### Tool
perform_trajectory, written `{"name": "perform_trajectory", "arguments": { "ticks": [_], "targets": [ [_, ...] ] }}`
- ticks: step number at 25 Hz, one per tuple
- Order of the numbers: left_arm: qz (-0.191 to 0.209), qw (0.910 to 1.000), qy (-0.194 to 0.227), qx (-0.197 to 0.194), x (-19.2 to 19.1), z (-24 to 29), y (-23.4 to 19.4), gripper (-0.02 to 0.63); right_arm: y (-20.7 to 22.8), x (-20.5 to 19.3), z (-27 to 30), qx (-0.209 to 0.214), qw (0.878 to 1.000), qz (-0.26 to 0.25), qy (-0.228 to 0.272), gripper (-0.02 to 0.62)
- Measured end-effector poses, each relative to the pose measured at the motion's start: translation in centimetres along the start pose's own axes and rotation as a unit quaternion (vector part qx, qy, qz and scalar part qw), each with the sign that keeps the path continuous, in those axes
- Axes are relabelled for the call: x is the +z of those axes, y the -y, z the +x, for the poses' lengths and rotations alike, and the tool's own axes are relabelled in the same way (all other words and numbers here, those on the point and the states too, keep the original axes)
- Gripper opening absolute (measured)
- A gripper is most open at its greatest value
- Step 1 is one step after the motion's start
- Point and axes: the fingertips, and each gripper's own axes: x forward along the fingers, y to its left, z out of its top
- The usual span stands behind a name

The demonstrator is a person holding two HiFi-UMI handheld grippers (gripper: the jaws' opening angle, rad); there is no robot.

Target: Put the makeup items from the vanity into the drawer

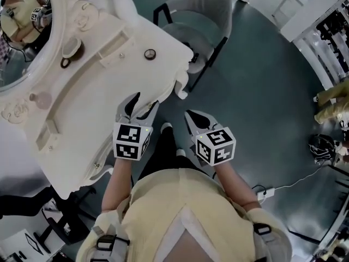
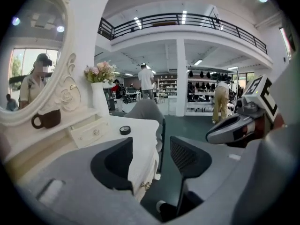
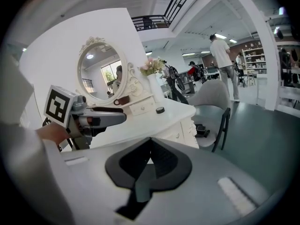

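The white vanity (image 1: pixel 82 119) fills the upper left of the head view, and its small top drawer (image 1: pixel 114 47) is closed. A small round black compact (image 1: pixel 150 54) lies near the vanity's far right corner. A pinkish round item (image 1: pixel 41 99) rests by the mirror base. My left gripper (image 1: pixel 145 101) hovers at the vanity's front edge, open and holding nothing. In the left gripper view that gripper (image 2: pixel 152 149) frames the table's edge, with the compact (image 2: pixel 124 130) well beyond it. My right gripper (image 1: pixel 188 113) hangs over the floor to the right, shut and empty, its tips meeting in the right gripper view (image 3: pixel 150 142).
An oval mirror (image 3: pixel 99 76) stands at the back of the vanity, with a brown mug (image 2: pixel 47 119) and a vase of flowers (image 2: pixel 99 97) beside it. A grey chair (image 1: pixel 199 21) stands past the vanity's right end. People move about the shop floor behind.
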Motion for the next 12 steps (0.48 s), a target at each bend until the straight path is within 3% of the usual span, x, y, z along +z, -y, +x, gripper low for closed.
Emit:
{"name": "perform_trajectory", "arguments": {
  "ticks": [12],
  "targets": [
    [-0.013,0.9995,-0.03,-0.006,2.2,8.4,-6.0,0.255,4.7,3.2,4.1,-0.029,0.999,0.011,-0.015,0.003]
  ]
}}
